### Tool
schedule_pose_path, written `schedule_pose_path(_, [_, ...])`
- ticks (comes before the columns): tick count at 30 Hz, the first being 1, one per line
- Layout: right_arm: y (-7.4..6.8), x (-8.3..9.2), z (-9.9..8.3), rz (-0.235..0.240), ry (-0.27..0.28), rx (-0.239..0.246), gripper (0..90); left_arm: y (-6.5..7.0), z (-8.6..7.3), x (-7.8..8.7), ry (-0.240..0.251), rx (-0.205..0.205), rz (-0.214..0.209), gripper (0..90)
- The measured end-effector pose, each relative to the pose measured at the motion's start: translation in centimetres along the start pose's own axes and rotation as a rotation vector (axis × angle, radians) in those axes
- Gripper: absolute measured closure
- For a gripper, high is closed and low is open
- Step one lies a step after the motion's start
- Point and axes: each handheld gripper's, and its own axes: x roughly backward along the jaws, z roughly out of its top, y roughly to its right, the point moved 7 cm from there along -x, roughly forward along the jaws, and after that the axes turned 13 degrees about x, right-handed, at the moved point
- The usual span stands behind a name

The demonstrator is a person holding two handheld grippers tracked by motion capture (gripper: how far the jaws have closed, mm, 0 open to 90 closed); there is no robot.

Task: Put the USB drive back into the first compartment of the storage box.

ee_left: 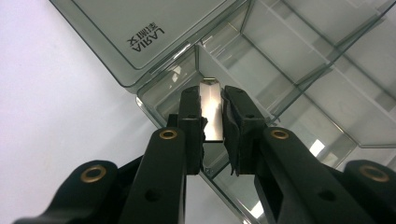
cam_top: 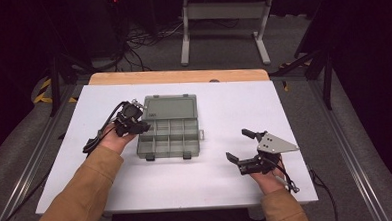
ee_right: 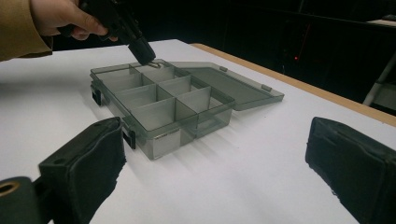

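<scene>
Nearest the person, the right gripper (cam_top: 242, 149) rests on the white table (cam_top: 304, 111) with its jaws wide apart, well clear of the work. Farther off, the left gripper (ee_left: 212, 122) is clamped on a thin divider plate (ee_left: 211, 114) at the corner compartment of the grey organiser box (cam_top: 169, 138), lid (cam_top: 170, 107) folded open. A tilted pull could jam the plate in its slots or drag the light box, since nothing steadies it.

On the lid (ee_left: 140, 32) of the open box, the brand "LARIA" was printed, seen upside down in the left gripper view. Small characters stood beside it, too small to read. No other text was readable.
</scene>
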Motion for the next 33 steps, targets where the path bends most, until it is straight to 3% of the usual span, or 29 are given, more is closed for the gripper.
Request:
schedule_pose_path(20, [-0.1, -0.1, 0.0, 0.003, -0.005, -0.001, 5.3, 0.0, 0.0, -0.6, -0.015, 0.006, 0.007, 77.2])
schedule_pose_path(25, [-0.1, -0.1, 0.0, 0.002, -0.003, 0.001, 5.3, 0.1, 0.1, -0.3, 0.002, 0.003, 0.003, 70.9])
schedule_pose_path(28, [-0.1, -0.1, 0.0, 0.003, -0.003, 0.001, 5.3, 0.1, 0.2, 0.1, 0.019, 0.007, -0.005, 62.1])
schedule_pose_path(31, [-0.1, -0.1, 0.0, 0.003, -0.004, -0.001, 5.3, 0.3, 0.3, 0.5, 0.03, 0.0, -0.023, 51.2])
schedule_pose_path(33, [-0.1, -0.1, 0.0, 0.003, -0.003, 0.001, 5.3, 0.6, 0.3, 0.9, 0.043, -0.005, -0.06, 46.4])
